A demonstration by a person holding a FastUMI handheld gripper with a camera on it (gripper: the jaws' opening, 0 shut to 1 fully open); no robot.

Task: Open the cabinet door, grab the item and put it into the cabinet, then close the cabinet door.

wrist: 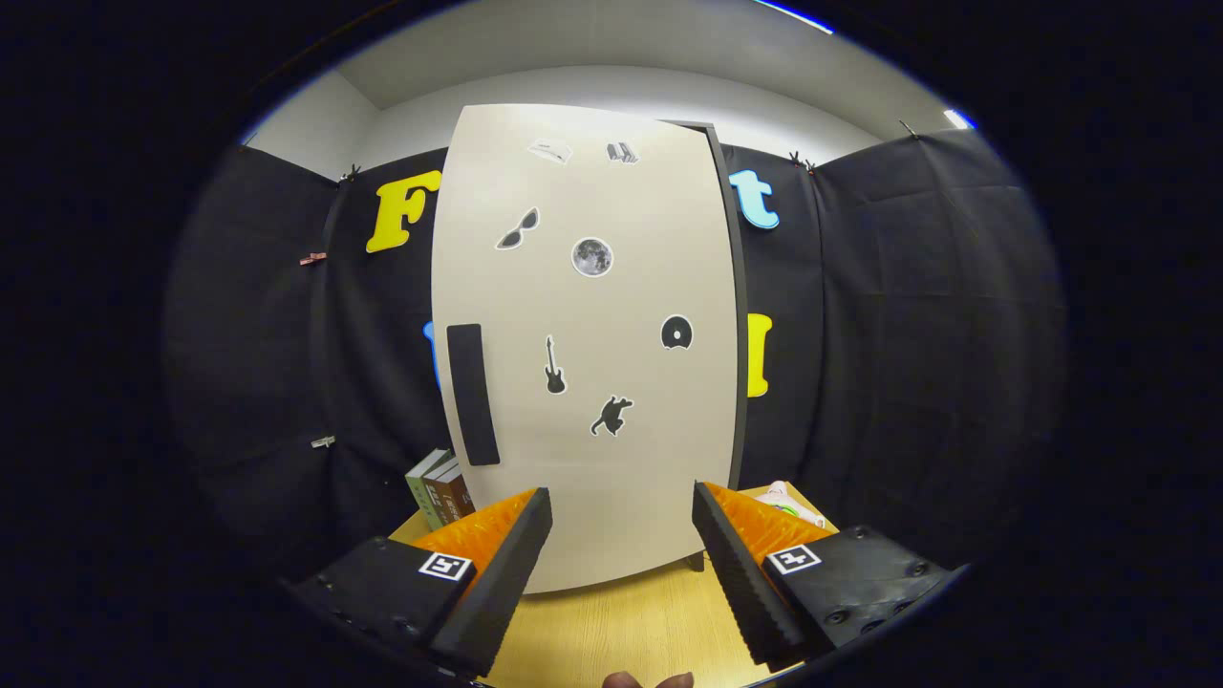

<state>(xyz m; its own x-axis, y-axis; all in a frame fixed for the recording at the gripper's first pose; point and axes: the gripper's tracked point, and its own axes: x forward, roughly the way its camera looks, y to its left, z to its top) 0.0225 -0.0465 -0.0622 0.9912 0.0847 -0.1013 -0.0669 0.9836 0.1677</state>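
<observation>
The claw [621,535] hangs open above the surface [621,621], facing the closed cabinet door [583,382] at the frame's centre.

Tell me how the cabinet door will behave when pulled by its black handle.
The door looks like a flat rigid panel, so it should swing stiffly rather than flex. The handle sits opposite the dark right edge, probably the hinge side, giving good leverage. The open gripper holds nothing.
</observation>
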